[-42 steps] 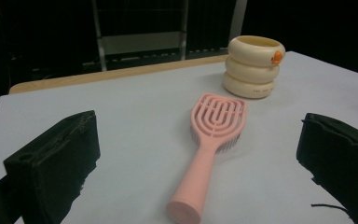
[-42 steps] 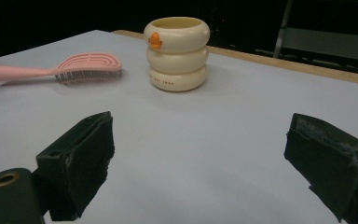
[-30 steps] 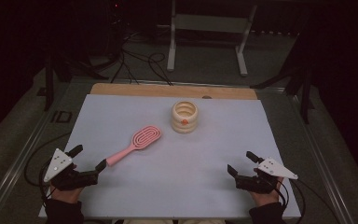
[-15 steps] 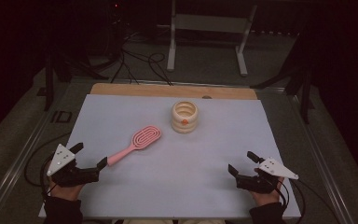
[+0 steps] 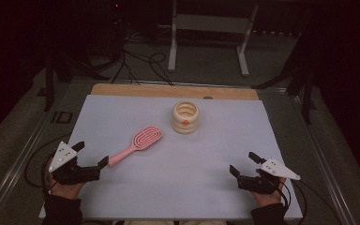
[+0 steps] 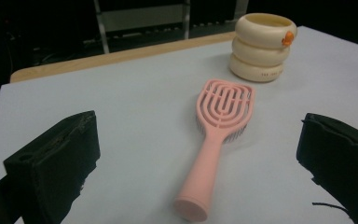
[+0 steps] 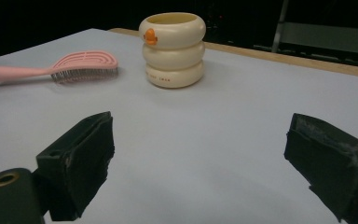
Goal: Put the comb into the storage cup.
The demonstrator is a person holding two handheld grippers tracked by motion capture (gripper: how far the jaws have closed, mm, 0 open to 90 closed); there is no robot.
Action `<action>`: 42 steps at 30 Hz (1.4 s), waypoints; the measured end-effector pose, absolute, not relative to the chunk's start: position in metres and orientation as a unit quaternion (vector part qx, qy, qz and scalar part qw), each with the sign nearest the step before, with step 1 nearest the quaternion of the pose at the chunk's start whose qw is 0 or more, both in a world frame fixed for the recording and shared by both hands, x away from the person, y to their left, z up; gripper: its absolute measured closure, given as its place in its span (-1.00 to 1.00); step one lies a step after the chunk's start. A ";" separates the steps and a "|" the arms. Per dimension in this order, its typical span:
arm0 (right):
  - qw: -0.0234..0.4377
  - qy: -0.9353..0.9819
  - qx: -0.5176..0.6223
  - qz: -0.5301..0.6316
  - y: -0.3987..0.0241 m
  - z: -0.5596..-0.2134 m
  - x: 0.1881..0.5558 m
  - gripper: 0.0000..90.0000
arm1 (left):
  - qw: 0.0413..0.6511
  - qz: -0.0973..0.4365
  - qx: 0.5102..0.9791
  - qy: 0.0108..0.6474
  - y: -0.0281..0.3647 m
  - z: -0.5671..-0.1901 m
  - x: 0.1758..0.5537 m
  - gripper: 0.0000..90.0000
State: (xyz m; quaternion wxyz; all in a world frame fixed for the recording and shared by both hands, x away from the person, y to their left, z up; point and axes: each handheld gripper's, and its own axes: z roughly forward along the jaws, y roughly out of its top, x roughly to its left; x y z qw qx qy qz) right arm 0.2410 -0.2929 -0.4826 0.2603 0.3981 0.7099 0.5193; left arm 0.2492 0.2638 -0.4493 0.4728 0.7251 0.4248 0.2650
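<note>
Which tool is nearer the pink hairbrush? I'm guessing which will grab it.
Left. The left tool sits open at the hairbrush handle's end; the right tool is far across the table.

Smooth matt pink plastic hairbrush (image 6: 216, 135), glossy cream plastic holder (image 7: 173, 49) (ribbed), matt table sheet (image 5: 192, 154)

Left gripper creeping up on the brush

From where I'm sitting, the left gripper (image 5: 93, 157) swings toward the pink hairbrush (image 5: 137, 144) over this last second: its wide-apart jaws now point at the handle end, one tip just beside it, where earlier they sat farther left.
</note>
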 end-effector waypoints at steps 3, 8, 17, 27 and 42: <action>0.260 0.710 0.398 0.519 -0.293 -0.482 0.241 -0.82 | 0.466 0.261 0.735 0.419 0.260 -0.447 0.254 -0.99; 0.260 0.710 0.397 0.519 -0.293 -0.483 0.241 -0.82 | 0.460 0.259 0.741 0.416 0.256 -0.445 0.260 -0.99; 0.259 0.711 0.398 0.518 -0.293 -0.483 0.241 -0.82 | 0.449 0.244 0.753 0.414 0.251 -0.447 0.270 -0.99; 0.259 0.712 0.398 0.517 -0.293 -0.483 0.241 -0.82 | 0.434 0.239 0.768 0.405 0.245 -0.445 0.280 -0.99; 0.258 0.713 0.399 0.515 -0.293 -0.484 0.241 -0.82 | 0.410 0.224 0.790 0.397 0.233 -0.448 0.294 -0.99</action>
